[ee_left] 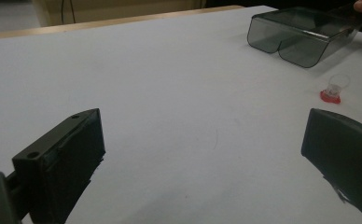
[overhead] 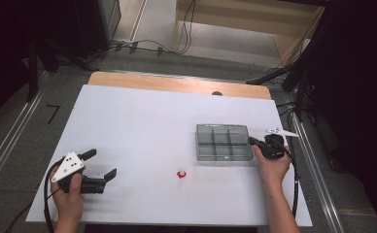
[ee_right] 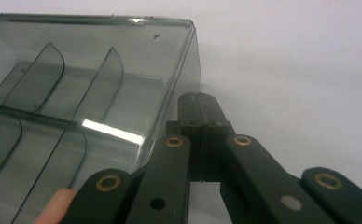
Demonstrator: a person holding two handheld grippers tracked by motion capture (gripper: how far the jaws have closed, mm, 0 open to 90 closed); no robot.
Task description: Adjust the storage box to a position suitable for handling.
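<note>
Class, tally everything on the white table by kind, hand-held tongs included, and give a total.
Grey divided trays: 1
Small clear cups on a red base: 1
Tongs: 2, left and right
Total: 4

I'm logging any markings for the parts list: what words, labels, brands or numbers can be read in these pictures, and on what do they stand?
None: no readable text in any view.
Grey divided organizer box: plain, no label.
Small clear cap on a red base: no print visible, too small to tell more.
Left claw and right claw: only screws and holes, no brand.
White table top: unmarked.
</note>
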